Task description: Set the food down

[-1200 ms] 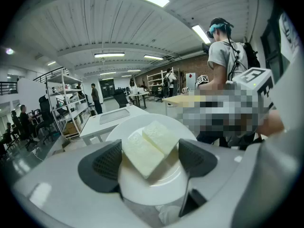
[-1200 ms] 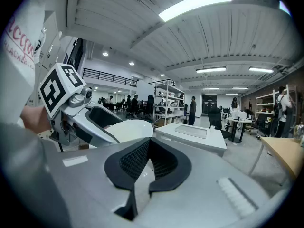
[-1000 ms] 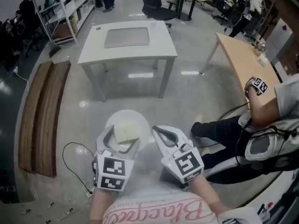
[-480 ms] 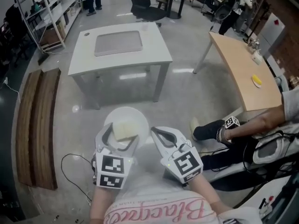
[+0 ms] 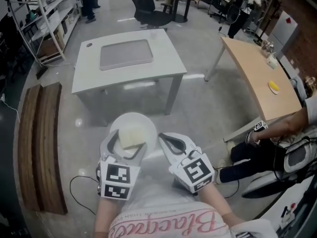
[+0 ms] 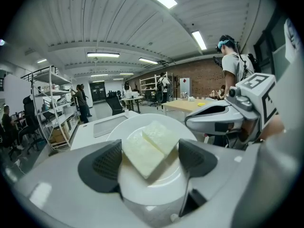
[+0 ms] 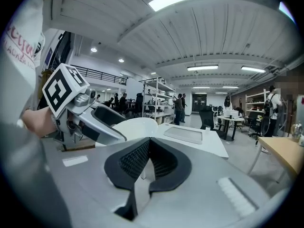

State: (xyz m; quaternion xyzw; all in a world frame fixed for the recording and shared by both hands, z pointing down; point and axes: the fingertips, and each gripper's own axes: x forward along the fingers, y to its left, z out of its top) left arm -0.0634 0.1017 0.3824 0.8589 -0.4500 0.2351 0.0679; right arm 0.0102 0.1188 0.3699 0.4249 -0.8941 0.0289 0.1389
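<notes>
The right tongs [image 7: 148, 160] are closed with nothing between the pads, just right of the left tongs [image 6: 149, 163]. The left tongs stand wide and grip a white plate [image 6: 142, 120] by its near edge, one pad at each side. On the plate, between and just beyond those pads, lie two pale slabs of food [image 6: 149, 148], one overlapping the other. Ahead of both tongs stands a white table [image 5: 163, 58] with a grey mat [image 5: 125, 53] on top.
</notes>
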